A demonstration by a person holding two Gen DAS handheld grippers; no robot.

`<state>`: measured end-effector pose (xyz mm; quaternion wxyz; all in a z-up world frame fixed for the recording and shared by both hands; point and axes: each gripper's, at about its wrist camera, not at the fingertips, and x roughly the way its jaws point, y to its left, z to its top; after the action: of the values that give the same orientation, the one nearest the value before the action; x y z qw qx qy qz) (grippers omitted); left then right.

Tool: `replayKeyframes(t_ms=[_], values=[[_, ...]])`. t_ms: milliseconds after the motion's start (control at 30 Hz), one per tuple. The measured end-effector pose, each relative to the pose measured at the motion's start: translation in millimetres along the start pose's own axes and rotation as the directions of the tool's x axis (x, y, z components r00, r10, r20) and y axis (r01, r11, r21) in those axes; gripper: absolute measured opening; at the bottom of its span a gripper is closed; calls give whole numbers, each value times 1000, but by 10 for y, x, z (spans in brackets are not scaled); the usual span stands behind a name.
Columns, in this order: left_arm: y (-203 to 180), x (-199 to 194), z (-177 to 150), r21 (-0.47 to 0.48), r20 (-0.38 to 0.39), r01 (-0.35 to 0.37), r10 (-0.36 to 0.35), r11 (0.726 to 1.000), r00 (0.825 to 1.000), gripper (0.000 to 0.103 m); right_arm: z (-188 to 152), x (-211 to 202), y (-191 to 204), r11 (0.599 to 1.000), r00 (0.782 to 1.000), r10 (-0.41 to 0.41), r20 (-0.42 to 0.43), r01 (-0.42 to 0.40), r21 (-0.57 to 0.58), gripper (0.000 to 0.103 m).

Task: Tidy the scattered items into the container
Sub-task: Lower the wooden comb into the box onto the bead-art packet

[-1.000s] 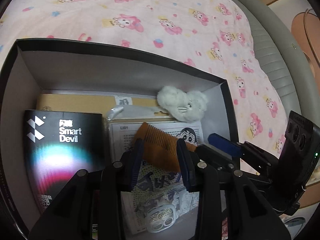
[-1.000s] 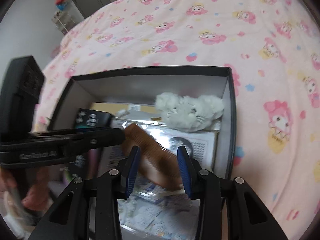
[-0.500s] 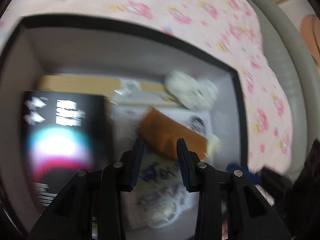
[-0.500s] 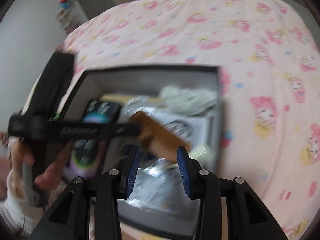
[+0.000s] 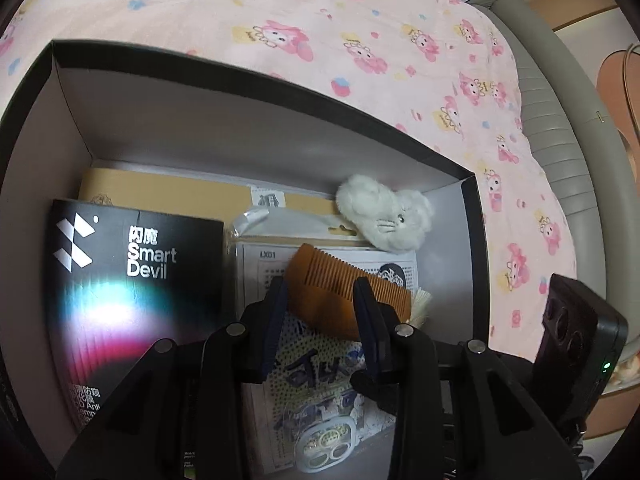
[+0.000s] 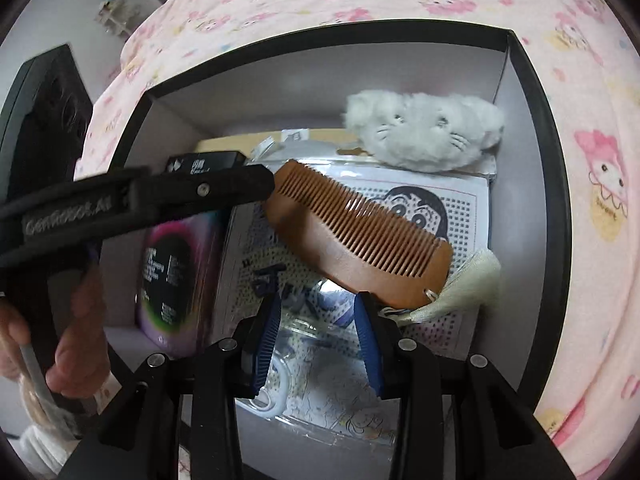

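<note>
The wooden comb [image 6: 356,236] lies in the middle of the frame, inside the black box [image 6: 532,168] on the bed [image 5: 320,20], on a bead kit packet [image 6: 452,216]. Both the left tool [image 5: 320,316] and the right tool [image 6: 316,320] stand apart with nothing between them. The left tool seems just above the comb.

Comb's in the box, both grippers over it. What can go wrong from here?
1. The comb lies loose atop the bagged craft kit; a bump from the right gripper might slide it.
2. Its tassel lies near that gripper's fingers and might snag.
3. The left gripper hovers close, so the two may collide.
</note>
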<state>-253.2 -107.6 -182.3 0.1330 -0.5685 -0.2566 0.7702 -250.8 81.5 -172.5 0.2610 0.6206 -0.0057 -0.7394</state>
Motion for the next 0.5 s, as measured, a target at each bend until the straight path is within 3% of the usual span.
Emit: replayKeyframes(t_ms=[267,400,500], values=[[59,-54,34,-15,33,-4,4,1000,999,33,141,-141,-24,997,994,-79,76,80,-13,32],[48,31,119,-28,8,1,0,1000,1000,33,196,-292,-98,1000,993,-11,117,11,6,32],[9,156,150,-31,-18,23,-24,999,1000,33,311,-271,-150,999,991,-47,129,46,10,32]])
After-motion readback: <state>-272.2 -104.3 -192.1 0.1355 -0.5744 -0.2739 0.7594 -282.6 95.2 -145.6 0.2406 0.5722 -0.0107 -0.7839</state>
